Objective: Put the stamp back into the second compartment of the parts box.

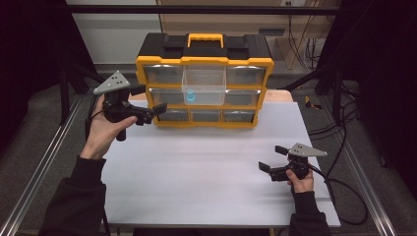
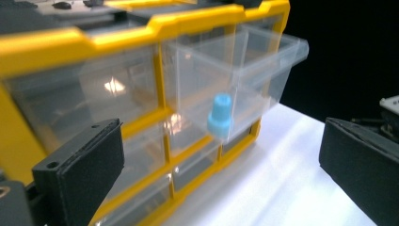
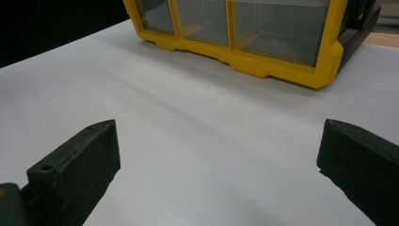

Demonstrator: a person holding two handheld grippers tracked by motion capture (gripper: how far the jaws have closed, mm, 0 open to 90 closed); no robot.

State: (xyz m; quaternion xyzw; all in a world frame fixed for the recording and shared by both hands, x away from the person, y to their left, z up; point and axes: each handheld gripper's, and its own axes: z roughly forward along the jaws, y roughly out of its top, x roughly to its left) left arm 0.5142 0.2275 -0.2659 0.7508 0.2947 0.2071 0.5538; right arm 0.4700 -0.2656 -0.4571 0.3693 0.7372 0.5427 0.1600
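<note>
High view: my two grippers, left gripper (image 1: 156,109) and right gripper (image 1: 272,158), both spread and holding nothing, face one yellow organizer (image 1: 204,61) whose one pulled-out drawer (image 1: 203,84) holds one blue peg (image 1: 191,96).

The clear plastic drawer (image 2: 235,80) is pulled partway out of the top row, middle slot, of the yellow and black cabinet (image 2: 56,40). It projects level from the cabinet front, ahead of the left gripper (image 2: 221,165) and above the gap between its jaws. A small light blue cap-shaped part (image 2: 220,117) stands upright inside the drawer against its front wall, well beyond the jaw tips, nearer the left-hand jaw.
</note>
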